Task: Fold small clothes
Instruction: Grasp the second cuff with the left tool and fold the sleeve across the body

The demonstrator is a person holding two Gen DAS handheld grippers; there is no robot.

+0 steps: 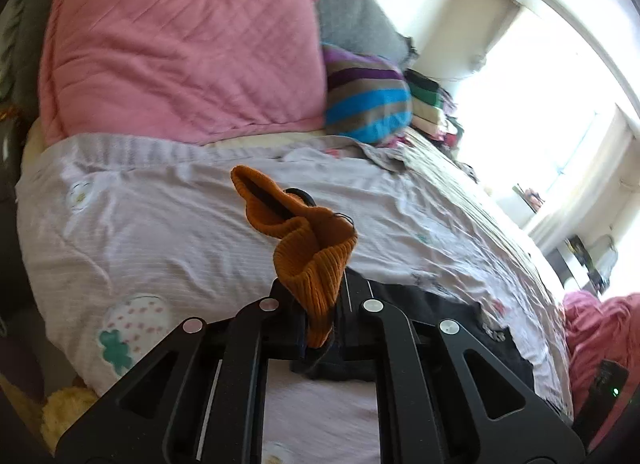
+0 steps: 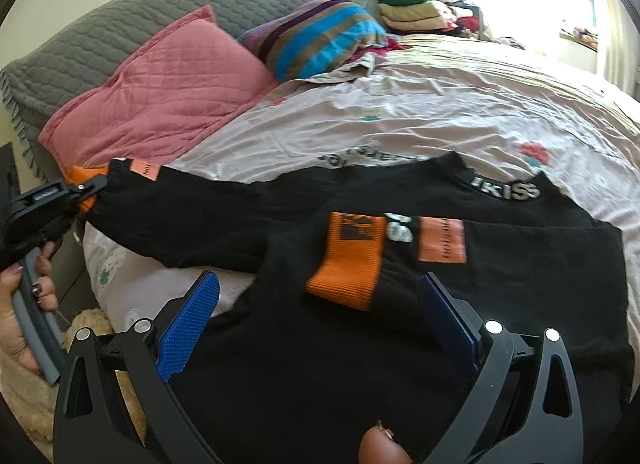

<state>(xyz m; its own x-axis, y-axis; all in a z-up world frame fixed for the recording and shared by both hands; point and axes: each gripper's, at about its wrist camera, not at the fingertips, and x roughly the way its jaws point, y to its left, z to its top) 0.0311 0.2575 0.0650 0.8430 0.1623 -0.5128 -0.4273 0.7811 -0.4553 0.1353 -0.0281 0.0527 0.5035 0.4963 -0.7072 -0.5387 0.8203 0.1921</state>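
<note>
A black sweater (image 2: 360, 232) with orange cuffs lies spread across the bed (image 2: 440, 115). The right gripper (image 2: 328, 324) hangs over its near part, blue fingers (image 2: 192, 320) wide apart, an orange cuff (image 2: 344, 264) just beyond them. At the left edge the left gripper (image 2: 86, 187) pinches the other orange cuff, a hand (image 2: 24, 296) on its handle. Behind lie a pink pillow (image 2: 172, 99) and a striped pillow (image 2: 320, 39)

Black top (image 2: 400, 344) with orange cuffs (image 1: 308, 264); pink quilted pillow (image 1: 180, 55).
</note>
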